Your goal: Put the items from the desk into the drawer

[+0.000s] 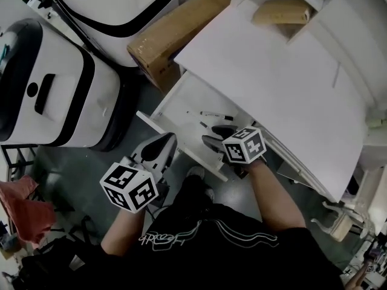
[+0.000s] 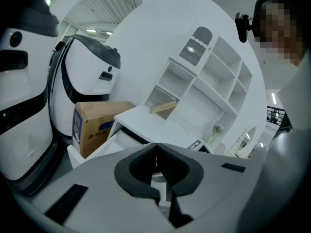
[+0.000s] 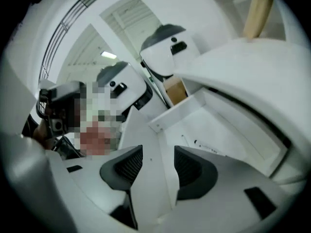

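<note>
while the right tool (image 3: 158,154) clamps the drawer front (image 3: 138,132), likely a stiff, smooth panel best held mid-edge, the left tool (image 2: 156,152) hangs clenched on nothing.

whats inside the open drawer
A pen lies on the drawer floor, a smaller dark thing beside it. The desk top covers the drawer's back part, so that is unseen.

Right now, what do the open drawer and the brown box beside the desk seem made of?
The drawer looks like white-coated board, probably laminated wood composite: smooth matte faces, thin flat panels. The brown box looks like plain cardboard: dull tan surface, creased folded edges.
</note>
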{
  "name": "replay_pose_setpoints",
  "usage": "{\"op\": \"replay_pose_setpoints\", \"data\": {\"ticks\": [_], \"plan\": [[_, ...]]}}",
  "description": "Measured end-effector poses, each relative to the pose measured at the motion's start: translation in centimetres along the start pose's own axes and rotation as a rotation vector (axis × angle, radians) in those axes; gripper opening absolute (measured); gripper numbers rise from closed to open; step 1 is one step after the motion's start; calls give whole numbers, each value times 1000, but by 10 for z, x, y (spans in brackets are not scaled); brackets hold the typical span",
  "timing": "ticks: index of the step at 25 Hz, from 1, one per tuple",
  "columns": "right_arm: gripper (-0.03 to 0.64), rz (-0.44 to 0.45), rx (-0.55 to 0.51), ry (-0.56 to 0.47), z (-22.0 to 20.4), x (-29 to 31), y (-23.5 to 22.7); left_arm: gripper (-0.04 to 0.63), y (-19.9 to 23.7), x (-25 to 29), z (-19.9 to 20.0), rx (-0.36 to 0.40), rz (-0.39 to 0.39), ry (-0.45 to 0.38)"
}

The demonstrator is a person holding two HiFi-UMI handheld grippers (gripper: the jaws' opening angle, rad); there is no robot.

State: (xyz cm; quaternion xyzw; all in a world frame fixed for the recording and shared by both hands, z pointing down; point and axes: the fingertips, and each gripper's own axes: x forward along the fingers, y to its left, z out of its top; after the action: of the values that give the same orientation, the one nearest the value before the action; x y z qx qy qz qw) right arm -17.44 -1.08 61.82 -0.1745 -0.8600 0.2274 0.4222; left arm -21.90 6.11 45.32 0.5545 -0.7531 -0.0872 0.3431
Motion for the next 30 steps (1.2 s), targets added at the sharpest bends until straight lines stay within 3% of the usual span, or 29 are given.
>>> {"op": "replay_pose_setpoints", "data": {"ticks": [5,9,13,20,30], "plan": [[196,15,-47,-281,34,-119,52,21,-69,-9,1,42,-74,1],[110,16,-77,-512,45,-211,97,21,-130,-34,3,104,-131,-23],[91,11,-163,-697,43,-287,144,21,-186,-55,12,178,-168,-76],[63,3,-250,-784,29,-352,213,21,-266,-106,30,308,-226,-177],[57,7,-292,-860,5,-397,269,21,-316,-158,28,366,-267,-244]]}}
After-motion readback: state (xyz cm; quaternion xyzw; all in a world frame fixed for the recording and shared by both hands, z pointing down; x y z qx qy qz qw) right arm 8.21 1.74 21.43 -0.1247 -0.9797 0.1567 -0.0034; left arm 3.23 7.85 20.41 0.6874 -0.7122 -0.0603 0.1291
